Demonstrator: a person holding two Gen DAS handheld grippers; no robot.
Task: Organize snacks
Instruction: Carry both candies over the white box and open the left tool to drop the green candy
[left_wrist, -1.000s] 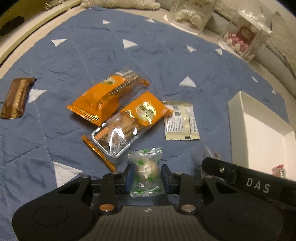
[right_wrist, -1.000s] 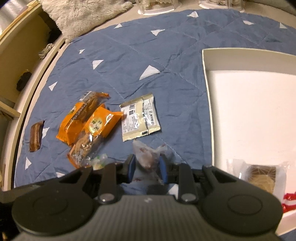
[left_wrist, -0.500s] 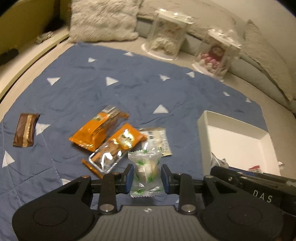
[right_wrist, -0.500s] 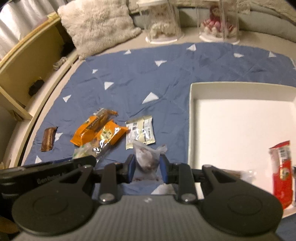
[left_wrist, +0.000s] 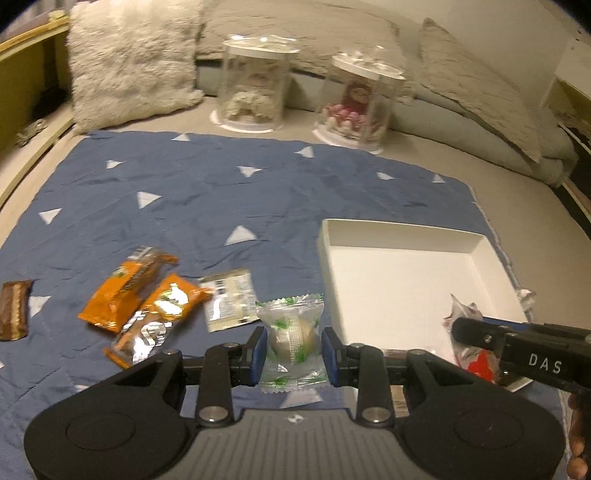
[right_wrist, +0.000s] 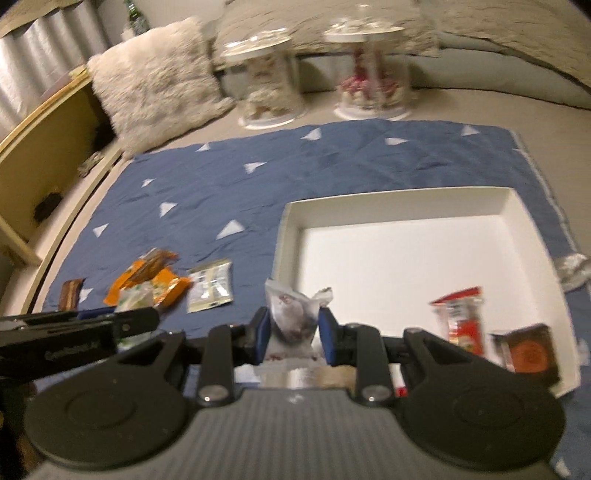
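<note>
In the left wrist view, going from the left edge, a brown chocolate bar (left_wrist: 14, 310) lies alone on the blue quilt (left_wrist: 221, 192). Next come two orange snack packs (left_wrist: 127, 291) that lean on each other, and a small pale packet (left_wrist: 229, 303) just beside them. These four snacks are not put away yet.

In the lower middle, the left tongs (left_wrist: 293, 349) are clenched on a round sweet in a clear wrapper with green leaves (left_wrist: 291, 334). It hangs in the air, just left of the white box (left_wrist: 402, 236).

In the lower right of that view the white box sits on the quilt. Most of its floor is bare.

In the right wrist view, the right tongs (right_wrist: 293, 334) are clenched on a small clear bag with something dark inside (right_wrist: 291, 314), held near the left wall of the box. In the lower right of the box lie a red packet (right_wrist: 461, 321) and a brown square snack (right_wrist: 528, 350). Those two are done.

I think the job is not even half done: two snacks are in, two are on their way, four wait on the quilt
</note>
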